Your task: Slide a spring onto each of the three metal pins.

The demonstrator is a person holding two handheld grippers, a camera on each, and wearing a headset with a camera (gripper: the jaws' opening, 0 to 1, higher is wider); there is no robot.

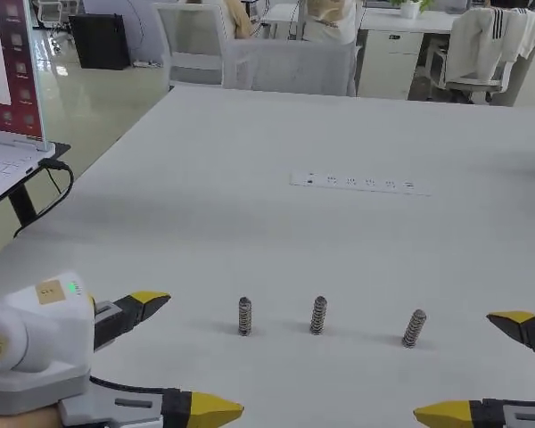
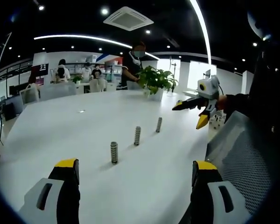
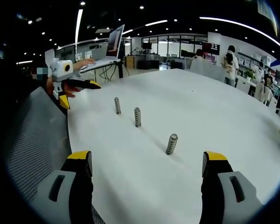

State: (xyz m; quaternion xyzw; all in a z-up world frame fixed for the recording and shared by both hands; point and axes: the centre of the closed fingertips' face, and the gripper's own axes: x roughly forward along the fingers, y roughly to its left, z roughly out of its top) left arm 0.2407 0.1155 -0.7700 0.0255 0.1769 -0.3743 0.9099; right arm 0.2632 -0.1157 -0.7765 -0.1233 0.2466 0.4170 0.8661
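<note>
- Head view: white desk (image 1: 339,134), three springs standing in a row across its near part, well apart from each other
- Left spring (image 1: 244,316) and middle spring (image 1: 318,315) stand upright; right spring (image 1: 415,328) leans slightly, top toward the right
- Cannot tell whether a pin sits inside any of the coils
- Left gripper (image 1: 196,354) at the lower left, yellow-tipped jaws spread wide, nothing between them; it sits near the left spring but clear of it
- Right gripper (image 1: 459,366) at the lower right edge, jaws likewise wide apart and holding nothing; near the right spring, not touching
- The spring row lies between the two grippers
- Left gripper view: own jaws rise far apart from the bottom, bare desk between the tips; the three springs recede in a diagonal line ahead, the right gripper beyond them with its jaws parted
- Right gripper view: own jaws far apart, the leaning spring nearest ahead, the other two farther off, the left gripper past them
- Power strip (image 1: 357,183) lies flat on the desk, well behind the springs
- Laptop (image 1: 4,98) open on a separate stand at the far left, dark cable (image 1: 58,178) looping below it
- Potted plant (image 2: 154,79) at the far end of the desk in the left gripper view
</note>
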